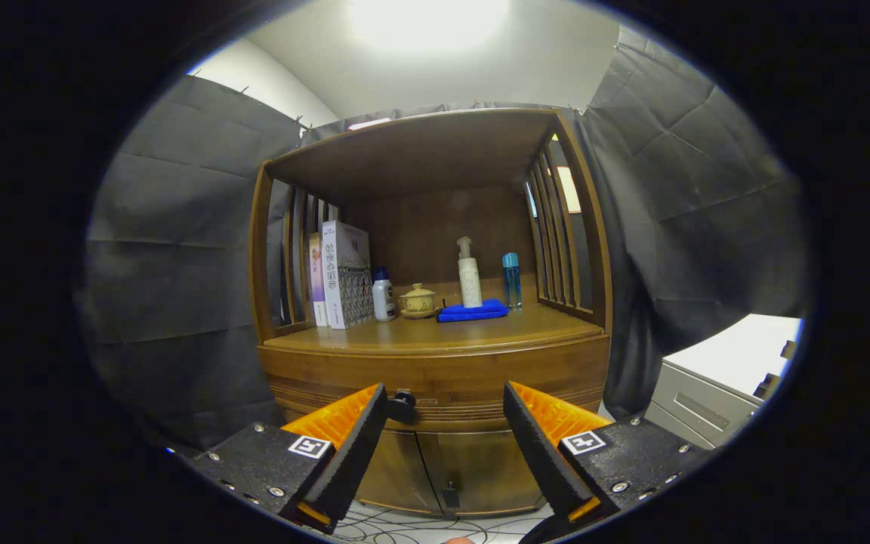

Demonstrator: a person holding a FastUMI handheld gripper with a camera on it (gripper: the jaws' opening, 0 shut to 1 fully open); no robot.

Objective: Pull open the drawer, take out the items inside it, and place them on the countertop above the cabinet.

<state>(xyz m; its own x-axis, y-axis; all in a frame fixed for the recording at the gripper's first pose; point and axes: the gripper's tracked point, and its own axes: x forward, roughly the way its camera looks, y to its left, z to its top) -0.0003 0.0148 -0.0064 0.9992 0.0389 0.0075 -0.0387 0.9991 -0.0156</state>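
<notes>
The gripper (446,431) is hanging in front of the cabinet (435,378) with its fingers (356,446) standing wide open and gripping nothing. The drawer (473,393) is sitting shut in the band just below the surface (435,332), and its small dark knob (402,404) is showing right beside the left finger's tip, off-centre between the two fingers rather than midway. On the surface, far from the gripper, books (340,276) are leaning at the left, with a white bottle (383,296), a small lidded pot (418,301), a blue cloth (473,310), a pump bottle (469,276) standing on that cloth, and a blue-capped bottle (511,279) to the right. The items inside the drawer are hidden. Judging from this, the main risk is a poor catch on the knob: with the knob so close to the left finger, closing now is likely pinching only its edge, so the fingers may slip off on the pull. A crooked pull could also jam the drawer, and a sudden release could shake the bottles standing above.
</notes>
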